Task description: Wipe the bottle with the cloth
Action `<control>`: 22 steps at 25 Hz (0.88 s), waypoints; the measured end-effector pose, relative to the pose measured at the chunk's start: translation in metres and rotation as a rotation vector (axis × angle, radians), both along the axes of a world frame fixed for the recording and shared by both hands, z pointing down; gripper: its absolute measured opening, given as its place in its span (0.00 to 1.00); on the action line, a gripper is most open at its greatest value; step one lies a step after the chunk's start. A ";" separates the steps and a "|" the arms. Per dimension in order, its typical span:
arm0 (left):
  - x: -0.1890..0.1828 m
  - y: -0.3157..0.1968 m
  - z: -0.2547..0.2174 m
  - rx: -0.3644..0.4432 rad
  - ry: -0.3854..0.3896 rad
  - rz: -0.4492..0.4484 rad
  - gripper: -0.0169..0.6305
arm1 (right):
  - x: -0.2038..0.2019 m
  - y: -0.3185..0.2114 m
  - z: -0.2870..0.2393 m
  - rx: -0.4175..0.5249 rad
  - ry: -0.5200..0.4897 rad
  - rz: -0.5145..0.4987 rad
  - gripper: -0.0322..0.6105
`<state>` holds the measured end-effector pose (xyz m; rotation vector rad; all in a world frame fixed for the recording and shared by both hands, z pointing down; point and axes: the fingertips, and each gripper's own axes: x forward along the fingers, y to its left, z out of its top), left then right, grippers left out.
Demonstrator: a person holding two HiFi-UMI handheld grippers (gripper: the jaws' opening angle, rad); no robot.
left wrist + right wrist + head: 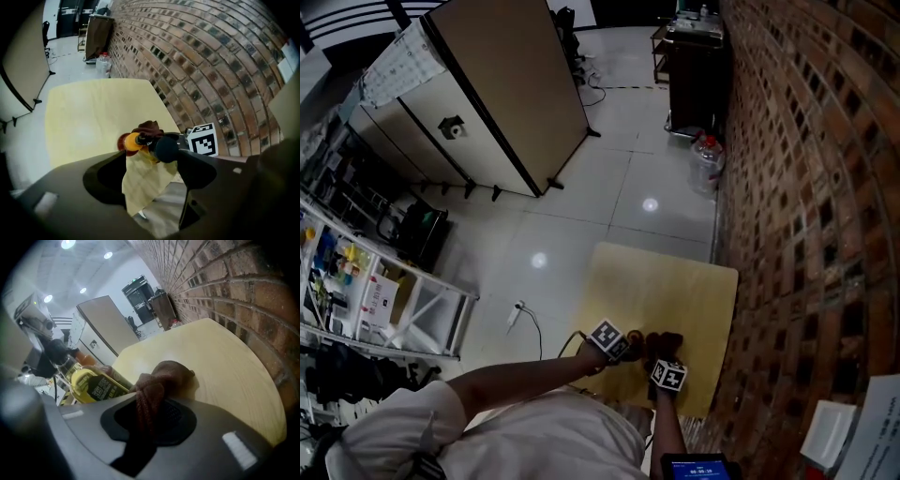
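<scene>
Evidently the right gripper [152, 404] clenched the cloth [171, 373], the bottle [96, 390] just left of it, neck pointing toward the left gripper [150, 161], whose jaws stood wide apart, released.

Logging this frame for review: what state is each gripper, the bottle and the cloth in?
left gripper: jaws open, gripping nothing.
right gripper: shut on the cloth.
cloth: bunched up, next to the bottle.
bottle: cap on, yellow liquid inside.

Near, a yellow table [675, 281] against the right brick wall [806, 187]; farther off, a water jug [706, 161] and, leftward, a partition board [506, 84].
</scene>
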<state>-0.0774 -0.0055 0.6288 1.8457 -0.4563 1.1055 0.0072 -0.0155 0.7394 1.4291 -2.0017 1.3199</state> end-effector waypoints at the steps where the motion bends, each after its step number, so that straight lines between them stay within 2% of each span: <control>1: 0.002 0.002 0.000 -0.013 0.010 -0.022 0.59 | -0.002 0.002 0.000 0.001 0.001 -0.001 0.15; 4: 0.011 -0.004 -0.011 -0.031 0.040 -0.076 0.54 | -0.003 -0.001 -0.004 0.011 0.028 0.003 0.15; 6: 0.016 -0.013 -0.034 -0.026 0.053 -0.093 0.44 | -0.006 -0.005 -0.007 0.026 0.029 0.004 0.15; 9: 0.009 -0.010 -0.016 0.001 0.049 -0.096 0.31 | -0.014 0.002 -0.009 0.033 0.011 0.003 0.15; 13: 0.002 -0.001 -0.009 0.045 0.002 0.019 0.31 | -0.015 0.014 -0.013 0.024 -0.024 0.003 0.15; 18: -0.008 -0.003 -0.006 0.109 -0.101 0.199 0.30 | -0.014 0.006 -0.018 0.051 -0.095 -0.046 0.15; 22: 0.001 -0.007 -0.014 0.235 -0.110 0.336 0.30 | -0.020 -0.001 -0.029 0.073 -0.135 -0.087 0.15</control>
